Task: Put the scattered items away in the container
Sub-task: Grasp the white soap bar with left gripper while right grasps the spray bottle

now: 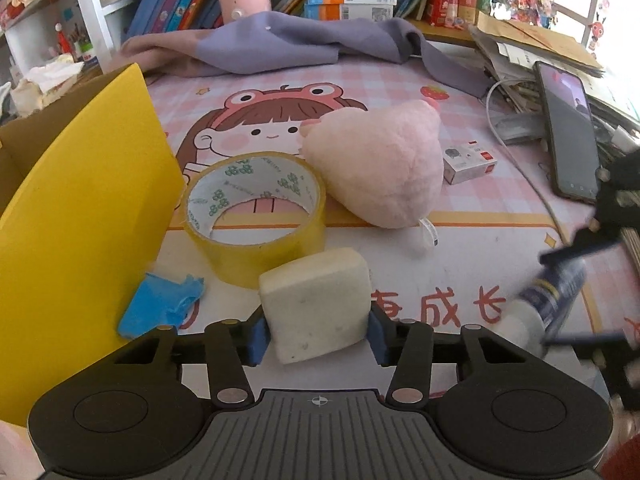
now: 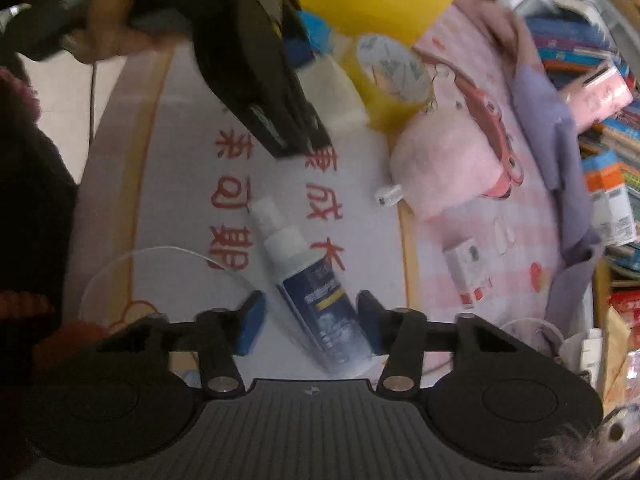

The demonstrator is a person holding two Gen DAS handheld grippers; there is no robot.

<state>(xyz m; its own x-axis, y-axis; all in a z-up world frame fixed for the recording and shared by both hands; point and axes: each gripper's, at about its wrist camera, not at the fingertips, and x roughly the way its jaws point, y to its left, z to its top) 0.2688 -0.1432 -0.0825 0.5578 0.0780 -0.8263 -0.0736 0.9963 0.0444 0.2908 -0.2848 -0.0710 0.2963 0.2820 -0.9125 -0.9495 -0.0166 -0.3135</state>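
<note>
We see the yellow container [image 1: 80, 208] at the mat's [image 1: 460, 240] left edge. Beside it lie a pink plush [image 1: 380, 168] and a tape roll [image 1: 256, 216]. Our left gripper [image 1: 318, 332] clamps the sponge [image 1: 316, 304]. Our right gripper [image 2: 310, 324] straddles the spray bottle [image 2: 316, 296]; we cannot tell whether it grips.

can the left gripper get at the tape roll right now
Probably not yet. The left gripper is shut on the white sponge block, so its jaws are occupied. The tape roll lies just beyond the block, with nothing else between them, so it looks reachable once the block is dropped.
</note>
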